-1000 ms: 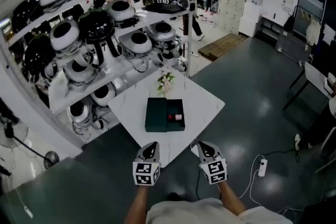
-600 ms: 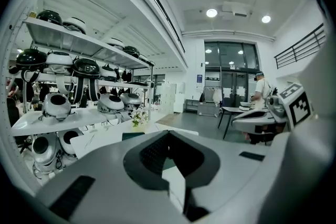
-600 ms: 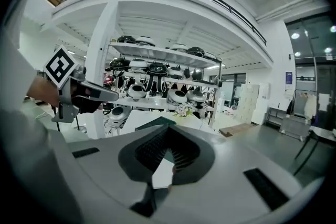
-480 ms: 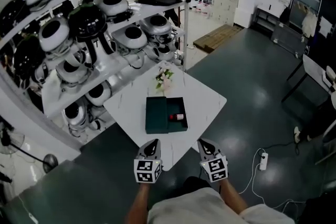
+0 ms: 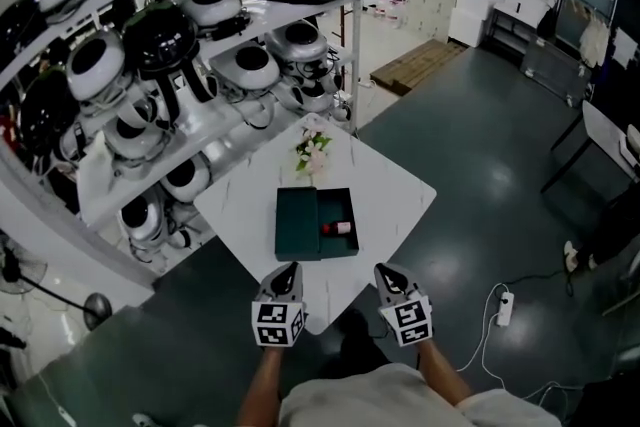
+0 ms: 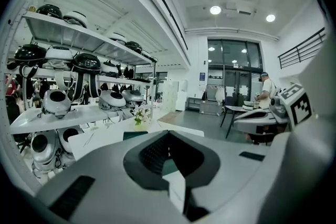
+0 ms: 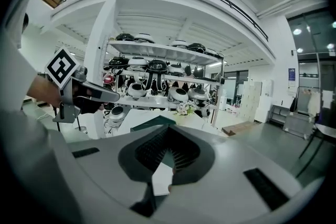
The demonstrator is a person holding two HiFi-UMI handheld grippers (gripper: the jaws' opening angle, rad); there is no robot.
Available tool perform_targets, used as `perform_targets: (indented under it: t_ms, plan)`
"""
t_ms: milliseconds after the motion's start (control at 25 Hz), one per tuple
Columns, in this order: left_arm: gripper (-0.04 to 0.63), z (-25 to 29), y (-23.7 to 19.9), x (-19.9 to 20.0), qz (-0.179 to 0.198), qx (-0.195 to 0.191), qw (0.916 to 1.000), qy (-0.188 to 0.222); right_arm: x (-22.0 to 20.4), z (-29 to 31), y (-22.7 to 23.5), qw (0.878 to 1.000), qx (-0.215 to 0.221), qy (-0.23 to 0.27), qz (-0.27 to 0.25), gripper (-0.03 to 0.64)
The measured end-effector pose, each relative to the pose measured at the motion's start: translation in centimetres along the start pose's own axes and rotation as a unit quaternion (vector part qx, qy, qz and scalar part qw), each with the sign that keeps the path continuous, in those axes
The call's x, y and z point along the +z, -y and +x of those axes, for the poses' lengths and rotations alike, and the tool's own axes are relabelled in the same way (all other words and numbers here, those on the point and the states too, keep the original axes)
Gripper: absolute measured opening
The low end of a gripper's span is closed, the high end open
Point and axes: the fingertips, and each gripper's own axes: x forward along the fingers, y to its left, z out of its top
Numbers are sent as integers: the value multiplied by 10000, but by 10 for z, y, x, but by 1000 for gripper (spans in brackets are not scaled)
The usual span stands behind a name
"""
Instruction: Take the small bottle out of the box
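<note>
a: we're looking down on the white table (image 5: 395,200), and the dark green box (image 5: 297,225) lies open near the middle of it, lid half folded out flat to the left.

b: and the small bottle (image 5: 338,227)?

a: in the box, right-hand half, lying on its side. red at one end, pale at the other. nothing is touching it.

b: where are the grippers?

a: both low in the head view, at the table's near edge and short of the box. left gripper (image 5: 289,273) points toward the lid side, right gripper (image 5: 382,273) toward the bottle side, side by side but apart from each other.

b: jaws?

a: the left gripper view shows its two tips pressed together, nothing between them. same on the right: tips meet, nothing pinched, the green box showing beyond them.

b: what else is on the table?

a: a small bunch of flowers (image 5: 313,153) at the far corner, beyond the box and clear of it.

b: and around it?

a: a white shelf rack (image 5: 215,130) along the left, loaded with round black and white headsets (image 5: 250,67). dark floor on the right, with a white power strip (image 5: 500,313) lying near the right gripper, and a wooden pallet (image 5: 415,67) further back.
</note>
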Motion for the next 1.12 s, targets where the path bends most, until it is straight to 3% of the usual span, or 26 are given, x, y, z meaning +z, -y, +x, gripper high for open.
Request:
perform_targets:
  t_ms: [640, 1120]
  plan:
    - [18, 141, -47, 63, 27, 525, 9986, 63, 35, 146, 102, 9987, 492, 135, -58, 21]
    - [18, 201, -69, 65, -52, 982, 9950, -188, 24, 217, 141, 9945, 1043, -89, -74, 21]
